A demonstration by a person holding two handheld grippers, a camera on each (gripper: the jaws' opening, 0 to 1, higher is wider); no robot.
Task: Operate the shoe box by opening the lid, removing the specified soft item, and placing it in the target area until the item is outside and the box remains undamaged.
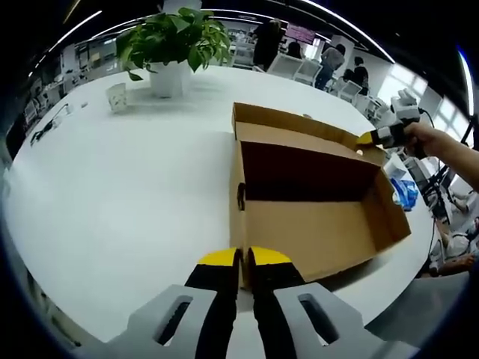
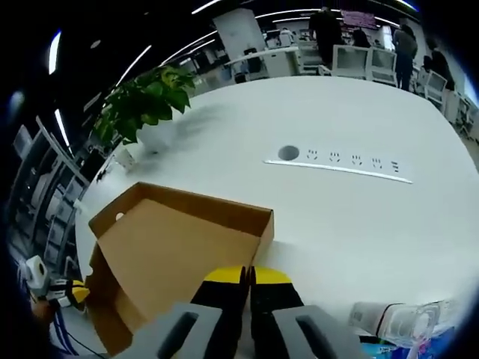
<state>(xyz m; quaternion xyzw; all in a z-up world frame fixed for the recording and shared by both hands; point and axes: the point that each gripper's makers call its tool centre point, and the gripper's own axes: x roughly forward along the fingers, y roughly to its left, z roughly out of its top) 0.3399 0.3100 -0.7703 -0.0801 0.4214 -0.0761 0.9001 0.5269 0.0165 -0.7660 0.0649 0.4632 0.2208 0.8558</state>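
Observation:
A brown cardboard shoe box (image 1: 314, 224) lies open on the white table (image 1: 135, 194), its lid flap (image 1: 292, 123) standing up along the far side. Its inside shows only bare cardboard. My left gripper (image 1: 244, 258) is shut on the box's near corner wall, which runs into the slit between the yellow-tipped jaws. At the far right corner a hand holds my right gripper (image 1: 370, 138) against the rim. In the right gripper view the right gripper (image 2: 247, 274) is shut on the shoe box (image 2: 172, 254) edge, and the left gripper (image 2: 71, 292) sits at the opposite corner.
A potted plant (image 1: 176, 45) and a small white cup (image 1: 117, 97) stand at the table's far side. A blue-and-white packet (image 1: 408, 193) lies just past the box. A socket strip (image 2: 337, 161) is set into the table, and a clear plastic packet (image 2: 404, 321) lies nearby. People stand in the background.

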